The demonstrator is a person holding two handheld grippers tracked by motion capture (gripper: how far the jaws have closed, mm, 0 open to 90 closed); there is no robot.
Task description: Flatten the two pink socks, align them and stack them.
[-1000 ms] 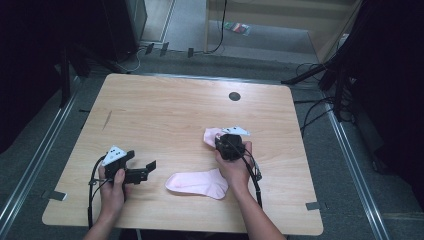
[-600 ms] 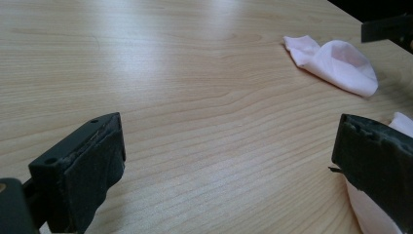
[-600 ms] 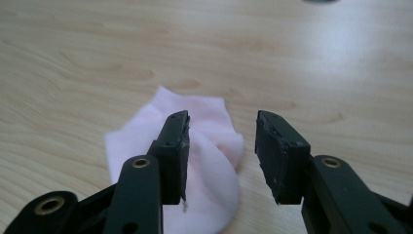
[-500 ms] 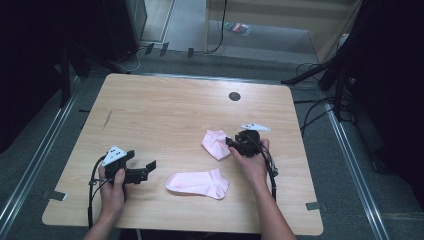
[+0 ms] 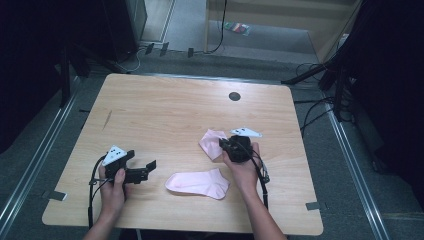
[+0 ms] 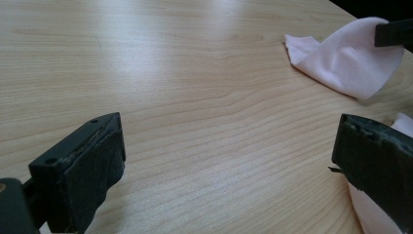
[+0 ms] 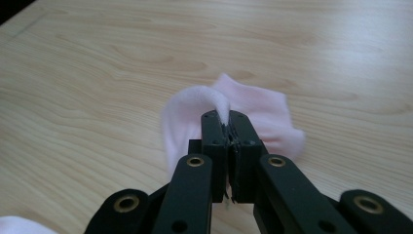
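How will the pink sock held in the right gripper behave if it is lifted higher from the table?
The pinched sock will probably hang limp: its fabric already folds and drapes where the right gripper clamps one edge. It looks thin and light, so it should lift easily. It may drag across the table first, because most of it lies there.

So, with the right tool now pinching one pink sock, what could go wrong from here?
1. The right tool grips only a thin fold of the bunched sock, so the fabric may slip out when lifted.
2. The flat sock lies close beside the right hand; the forearm could drag it.
3. The left tool stands open over bare table, not yet helping.
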